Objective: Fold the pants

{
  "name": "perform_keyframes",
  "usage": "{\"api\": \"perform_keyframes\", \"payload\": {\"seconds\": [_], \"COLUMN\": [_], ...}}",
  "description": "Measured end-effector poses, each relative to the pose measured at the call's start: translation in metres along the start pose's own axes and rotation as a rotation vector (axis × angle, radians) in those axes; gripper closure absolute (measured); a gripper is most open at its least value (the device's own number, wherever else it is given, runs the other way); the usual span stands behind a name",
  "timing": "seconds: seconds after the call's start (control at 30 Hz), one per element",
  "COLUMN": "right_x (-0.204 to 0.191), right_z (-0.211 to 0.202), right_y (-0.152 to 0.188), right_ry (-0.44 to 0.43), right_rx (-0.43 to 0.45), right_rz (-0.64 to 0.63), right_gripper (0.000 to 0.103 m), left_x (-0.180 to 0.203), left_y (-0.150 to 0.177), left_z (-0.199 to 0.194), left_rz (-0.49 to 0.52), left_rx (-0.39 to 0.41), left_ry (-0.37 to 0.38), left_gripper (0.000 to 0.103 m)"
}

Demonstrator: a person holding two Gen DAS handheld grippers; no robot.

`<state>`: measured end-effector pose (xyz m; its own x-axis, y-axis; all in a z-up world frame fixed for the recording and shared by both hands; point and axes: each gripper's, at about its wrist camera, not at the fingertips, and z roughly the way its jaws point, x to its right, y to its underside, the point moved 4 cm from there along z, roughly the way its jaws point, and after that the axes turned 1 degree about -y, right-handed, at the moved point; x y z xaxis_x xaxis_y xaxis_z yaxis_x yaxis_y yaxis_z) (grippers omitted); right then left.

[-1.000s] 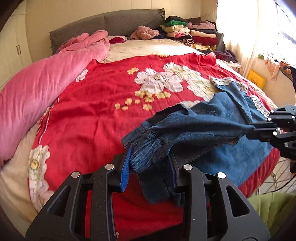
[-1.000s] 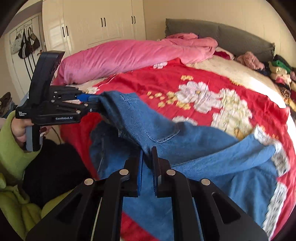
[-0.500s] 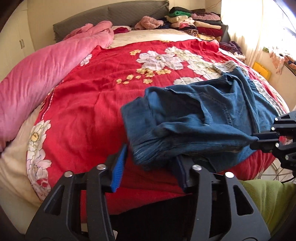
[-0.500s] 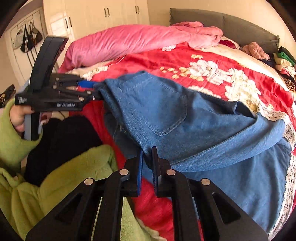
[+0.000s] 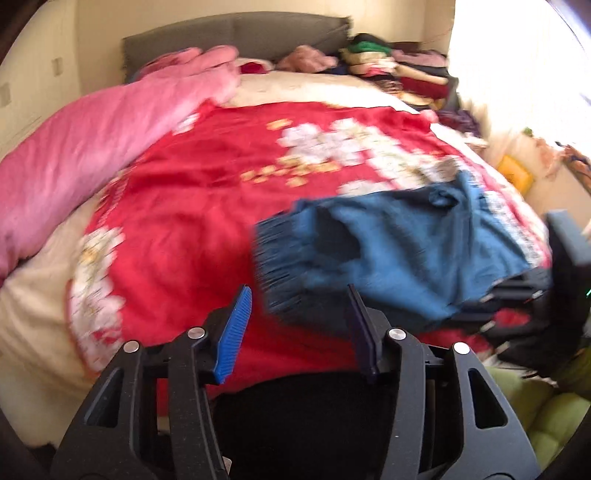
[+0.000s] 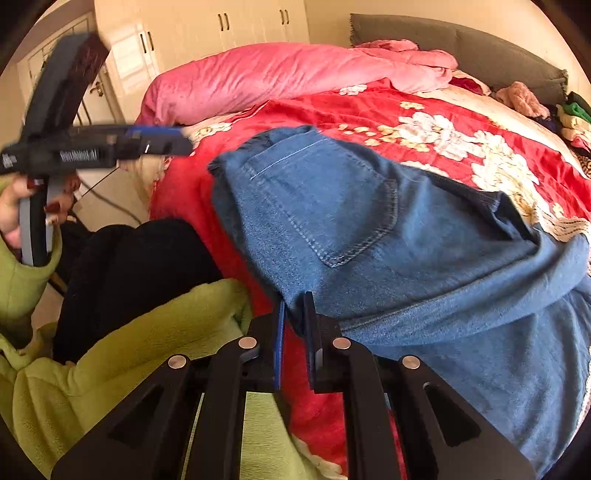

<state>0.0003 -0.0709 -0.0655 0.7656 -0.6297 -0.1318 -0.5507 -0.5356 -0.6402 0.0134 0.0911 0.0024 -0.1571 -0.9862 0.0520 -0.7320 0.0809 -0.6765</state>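
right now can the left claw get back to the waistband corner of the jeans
Probably yes: the left claw is open just short of the jeans, with only red blanket between.

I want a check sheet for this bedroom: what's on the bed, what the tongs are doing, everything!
Surface: red floral blanket covering the bed.
Job's things: blue jeans lying folded over on the blanket, back pocket up.
Clutter: pink duvet along the far side; stacked clothes by the headboard.
Grippers: left tongs open, holding nothing; right tongs nearly shut on the jeans' near edge.
Cables: thin dark cable beside the bed.
Surroundings: white wardrobe, grey headboard, bright window.
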Motion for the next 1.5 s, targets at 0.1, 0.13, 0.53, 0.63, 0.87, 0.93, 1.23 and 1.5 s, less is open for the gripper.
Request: {"api": "perform_keyframes", "payload": {"seconds": [0.1, 0.13, 0.53, 0.63, 0.87, 0.93, 1.23, 1.5], "right_x": [0.004, 0.005, 0.05, 0.059, 0.068, 0.078, 0.142, 0.197], "right_z": [-0.003, -0.008, -0.002, 0.008, -0.043, -0.058, -0.113, -0.125], "right_y": [0.003, 0.003, 0.011, 0.022, 0.007, 0.005, 0.014, -0.014], "right_ry": [-0.006, -0.007, 0.107, 0.093, 0.121, 0.152, 0.284, 0.354], "right_rx": [-0.013, -0.004, -0.04, -0.072, 0.067, 0.101, 0.21, 0.211], "right_rz": [0.033, 0.04, 0.214, 0.268, 0.287, 0.308, 0.435, 0.445], "right_gripper": [0.091, 0.09, 0.075, 0.075, 0.066, 0.065, 0.055, 0.053], "left_x": [0.024, 0.029, 0.033, 0.034, 0.039, 0.043, 0.083, 0.139], "left_y": [-0.008, -0.006, 0.01, 0.01, 0.002, -0.004, -0.024, -0.022], "left_z": [0.029, 0.045, 0.09, 0.092, 0.071, 0.058, 0.035, 0.068], "left_rz": [0.032, 0.049, 0.087, 0.091, 0.074, 0.073, 0.107, 0.119], "left_rx": [-0.049, -0.085, -0.144, -0.145, -0.119, -0.089, -0.037, -0.112], "left_ry": [0.071, 0.047, -0.026, -0.026, -0.023, -0.017, 0.088, 0.244], "left_gripper": [0.068, 0.071, 0.07, 0.07, 0.067, 0.065, 0.055, 0.055]}}
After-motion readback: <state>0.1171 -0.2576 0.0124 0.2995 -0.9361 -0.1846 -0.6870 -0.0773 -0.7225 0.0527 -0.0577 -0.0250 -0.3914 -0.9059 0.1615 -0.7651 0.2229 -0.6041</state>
